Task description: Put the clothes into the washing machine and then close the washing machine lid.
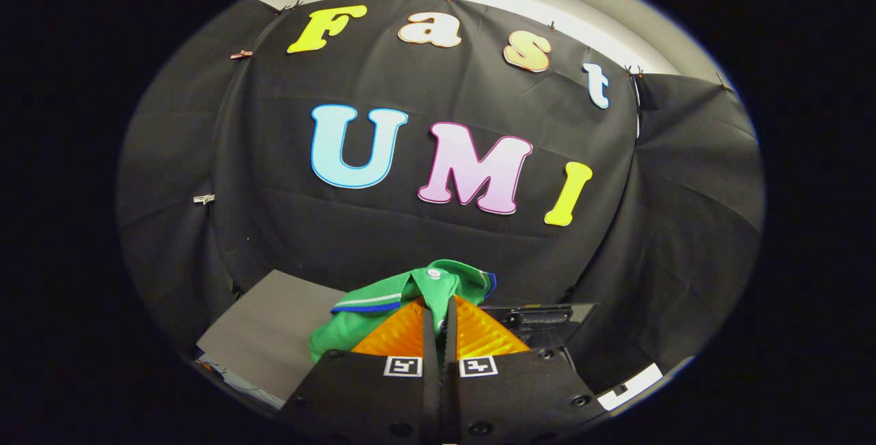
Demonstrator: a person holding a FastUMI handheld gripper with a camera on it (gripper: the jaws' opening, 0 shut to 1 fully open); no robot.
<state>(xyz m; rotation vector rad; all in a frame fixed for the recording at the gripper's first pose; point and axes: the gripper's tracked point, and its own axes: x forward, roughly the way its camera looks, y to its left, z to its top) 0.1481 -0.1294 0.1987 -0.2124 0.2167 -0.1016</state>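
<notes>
Black cloth hangs as the booth's back wall [438,226], well beyond the claw, with a strip of pale room wall above it. Lower down, off to the left of the fingers, a flat grey panel [274,325] slopes away; I cannot tell whether it is the counter or part of the washing machine. Just right of the fingertips sits a dark glossy panel [547,318], possibly the machine's lid, though too little shows to be sure.

The claw [439,308] is nearly closed, its fingers narrow and pressed on a fold of the green shirt [410,291], which is held up off any surface. The garment bunches around and just ahead of the fingertips, spilling mostly to their left.

The shirt is bright green knit, polo style, with a collar edged in white and blue stripes and a small pale button at the placket just ahead of the tips.

The main risk, as I judge it, is the hold: only a thin pinch of fabric near the collar seems caught, so the hanging weight could slide out while it is carried. Loose cloth trailing to the left might also snag on an edge of the machine's opening, or drape over the rim and stop the lid from shutting.
</notes>
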